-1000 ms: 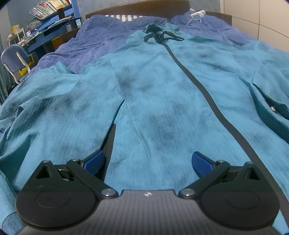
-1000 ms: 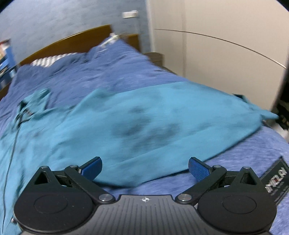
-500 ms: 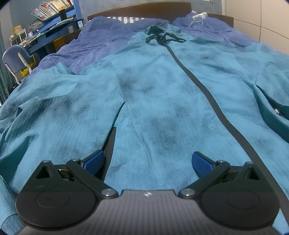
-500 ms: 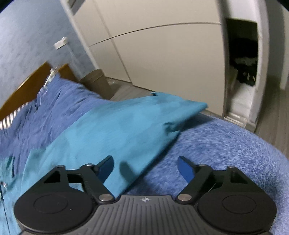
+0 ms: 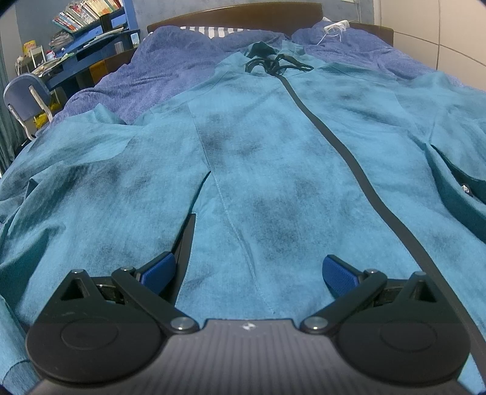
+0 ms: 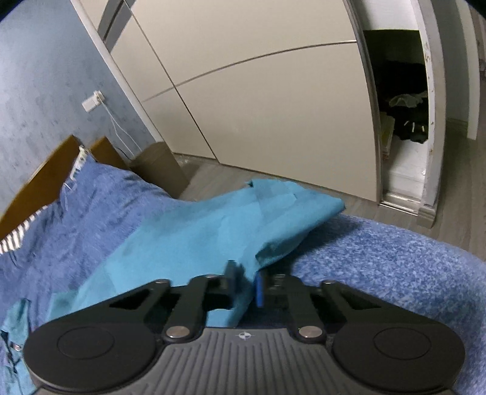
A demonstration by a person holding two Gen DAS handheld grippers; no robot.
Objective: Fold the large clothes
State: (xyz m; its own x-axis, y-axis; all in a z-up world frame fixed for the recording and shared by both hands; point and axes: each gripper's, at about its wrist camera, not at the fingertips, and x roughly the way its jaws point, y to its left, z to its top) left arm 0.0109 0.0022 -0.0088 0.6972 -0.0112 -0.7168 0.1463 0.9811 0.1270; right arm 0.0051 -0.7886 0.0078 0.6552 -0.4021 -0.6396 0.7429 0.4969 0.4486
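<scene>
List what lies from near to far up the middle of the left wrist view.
Left claw, open → teal jacket spread flat → black drawstring at its collar → blue blanket → striped pillow → wooden headboard.

the jacket (image 5: 273, 158) lies spread on the bed (image 5: 170, 82), collar toward the headboard (image 5: 231, 18). a desk (image 5: 79, 60) stands left of the bed. the wardrobe (image 6: 273, 106) stands right of it.
</scene>
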